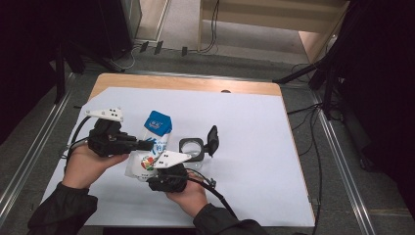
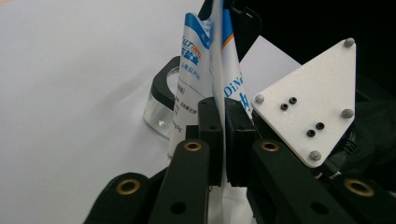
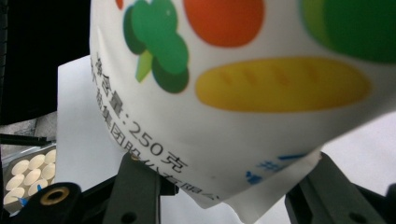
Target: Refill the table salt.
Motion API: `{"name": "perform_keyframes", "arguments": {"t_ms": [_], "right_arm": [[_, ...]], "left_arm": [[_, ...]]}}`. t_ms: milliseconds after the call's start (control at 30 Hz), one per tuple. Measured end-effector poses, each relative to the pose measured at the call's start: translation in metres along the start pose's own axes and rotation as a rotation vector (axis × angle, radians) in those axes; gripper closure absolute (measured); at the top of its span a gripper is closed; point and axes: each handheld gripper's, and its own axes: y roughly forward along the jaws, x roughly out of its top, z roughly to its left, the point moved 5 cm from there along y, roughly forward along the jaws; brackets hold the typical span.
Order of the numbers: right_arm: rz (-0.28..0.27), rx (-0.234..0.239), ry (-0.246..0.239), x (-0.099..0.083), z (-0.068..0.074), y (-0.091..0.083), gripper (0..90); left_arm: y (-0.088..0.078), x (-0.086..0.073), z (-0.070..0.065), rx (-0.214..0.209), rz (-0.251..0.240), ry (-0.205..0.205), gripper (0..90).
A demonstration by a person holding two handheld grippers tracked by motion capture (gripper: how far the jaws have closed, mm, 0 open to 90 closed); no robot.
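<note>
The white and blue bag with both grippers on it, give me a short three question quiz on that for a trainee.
1. True or false: the left gripper pinches a flat seam edge of the bag.
2. What stands just beyond the bag on the white sheet? A) a clear jar with a black flip lid B) a red mug C) a spoon
3. Which gripper holds the bag's bulging printed end?

Key: 1 true; 2 A, the clear jar; 3 the right gripper.
</note>
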Motion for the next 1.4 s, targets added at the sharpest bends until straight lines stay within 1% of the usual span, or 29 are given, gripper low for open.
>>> {"name": "perform_keyframes", "arguments": {"t_ms": [33,133,167,200,233,267,367,400,433,467,500,533,567,633,667,800,867,967,1000,1033,1067,1100,1133,1167,1200,1233,1300,1367,1400], "right_arm": [[-0.003,-0.004,-0.003,0.0,-0.001,0.0,60.4],[-0.012,-0.006,0.009,0.0,0.0,-0.001,59.5],[-0.013,-0.009,0.012,0.0,0.0,-0.002,58.9],[-0.014,-0.01,0.013,-0.001,0.0,-0.002,57.8],[-0.008,-0.023,0.011,-0.003,0.002,-0.002,53.6],[-0.008,-0.023,0.011,-0.003,0.002,-0.002,53.6],[-0.004,-0.067,0.001,-0.006,0.004,-0.003,46.7],[-0.005,-0.089,0.007,-0.007,0.003,-0.004,45.4],[-0.005,-0.089,0.007,-0.007,0.003,-0.004,45.4],[-0.007,-0.099,0.011,-0.008,0.003,-0.004,46.4],[-0.009,-0.101,0.008,-0.008,0.003,-0.005,52.1],[-0.01,-0.092,0.0,-0.008,0.004,-0.005,55.3],[-0.01,-0.095,0.0,-0.008,0.004,-0.005,55.6],[-0.003,-0.078,0.009,-0.009,0.006,-0.005,56.0],[-0.002,-0.081,0.004,-0.01,0.006,-0.005,56.1],[-0.008,-0.066,0.023,-0.012,0.006,-0.006,56.7],[-0.009,-0.072,0.027,-0.012,0.005,-0.007,56.6],[-0.006,-0.071,0.033,-0.013,0.004,-0.007,56.3],[-0.004,-0.081,0.034,-0.015,0.004,-0.007,55.5],[-0.006,-0.084,0.031,-0.015,0.004,-0.007,53.5],[-0.006,-0.084,0.031,-0.015,0.004,-0.007,53.5],[-0.007,-0.09,0.027,-0.015,0.004,-0.007,50.2],[-0.003,-0.095,0.018,-0.015,0.005,-0.007,48.8],[-0.001,-0.105,0.013,-0.015,0.005,-0.008,48.9],[-0.001,-0.104,0.02,-0.016,0.005,-0.008,49.7],[0.0,-0.097,0.029,-0.016,0.005,-0.009,52.1],[-0.001,-0.087,0.046,-0.017,0.004,-0.009,53.3],[0.002,-0.079,0.056,-0.018,0.003,-0.01,53.8],[0.004,-0.074,0.059,-0.019,0.003,-0.01,53.9]], "left_arm": [[0.0,0.001,-0.001,0.0,-0.005,-0.006,90.0],[0.001,0.002,-0.002,0.032,-0.011,-0.005,90.0],[0.001,0.003,-0.002,0.039,-0.007,-0.01,90.0],[0.002,0.003,-0.001,0.057,0.0,-0.011,90.0],[0.003,0.002,0.0,0.054,0.008,-0.014,90.0],[0.004,0.002,0.0,0.058,0.015,-0.017,90.0],[0.008,0.001,0.002,0.064,0.031,-0.031,90.0],[0.01,0.001,0.002,0.063,0.033,-0.032,90.0],[0.011,0.002,0.001,0.061,0.03,-0.038,90.0],[0.013,0.002,0.001,0.05,0.03,-0.036,90.0],[0.015,0.004,-0.001,0.039,0.023,-0.036,90.0],[0.017,0.004,-0.003,0.038,0.022,-0.033,90.0],[0.019,0.005,-0.004,0.033,0.03,-0.026,90.0],[0.023,0.005,-0.007,0.034,0.045,-0.015,90.0],[0.025,0.005,-0.008,0.028,0.05,-0.009,90.0],[0.032,0.005,-0.007,0.002,0.033,-0.019,89.5],[0.034,0.004,-0.006,-0.015,0.03,-0.021,89.4],[0.037,0.004,-0.004,-0.013,0.033,-0.025,90.0],[0.038,0.004,-0.003,-0.02,0.032,-0.028,90.0],[0.038,0.004,-0.003,-0.021,0.034,-0.033,90.0],[0.039,0.004,-0.003,-0.023,0.037,-0.031,90.0],[0.041,0.004,-0.002,-0.013,0.045,-0.034,90.0],[0.042,0.004,-0.002,-0.019,0.048,-0.038,90.0],[0.044,0.004,-0.002,-0.015,0.048,-0.036,90.0],[0.045,0.004,-0.002,-0.019,0.046,-0.04,90.0],[0.046,0.005,-0.002,-0.026,0.043,-0.041,90.0],[0.048,0.005,-0.002,-0.036,0.043,-0.045,90.0],[0.051,0.005,-0.002,-0.037,0.055,-0.045,90.0],[0.052,0.005,-0.001,-0.026,0.058,-0.044,90.0]]}}
